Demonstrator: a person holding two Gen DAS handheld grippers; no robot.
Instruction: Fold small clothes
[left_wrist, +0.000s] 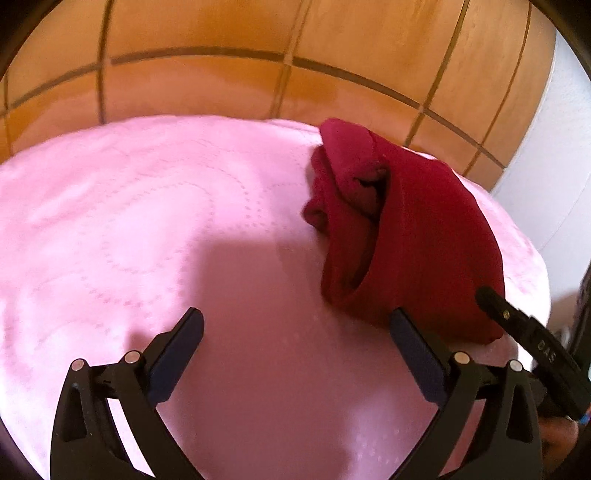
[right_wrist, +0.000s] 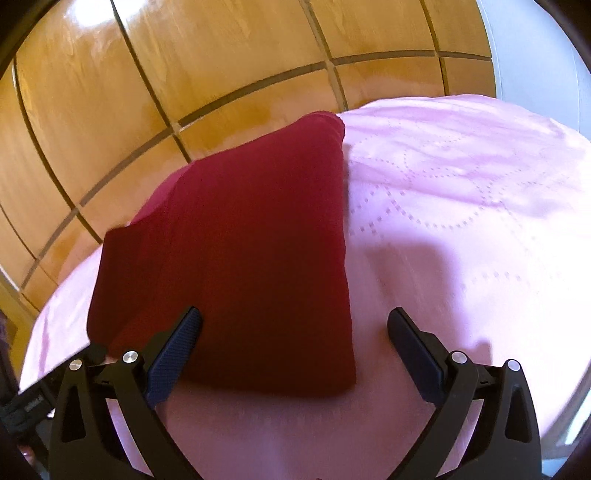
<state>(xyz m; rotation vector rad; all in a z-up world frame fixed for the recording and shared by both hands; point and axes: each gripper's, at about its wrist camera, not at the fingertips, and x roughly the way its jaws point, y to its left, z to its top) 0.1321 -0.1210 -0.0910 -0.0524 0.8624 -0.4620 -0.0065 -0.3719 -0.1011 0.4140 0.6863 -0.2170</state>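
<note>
A dark red garment lies folded on a pink quilted cover, near its right edge; its open layered side faces left in the left wrist view. In the right wrist view the garment is a smooth folded shape on the cover. My left gripper is open and empty, just left of the garment's near corner. My right gripper is open and empty above the garment's near edge, its left finger over the cloth. One of its fingers shows at the garment's right corner in the left wrist view.
The pink cover lies on a rounded surface with its edge close behind the garment. Beyond it is an orange-brown tiled floor with dark grout lines. A white wall or panel stands at the right.
</note>
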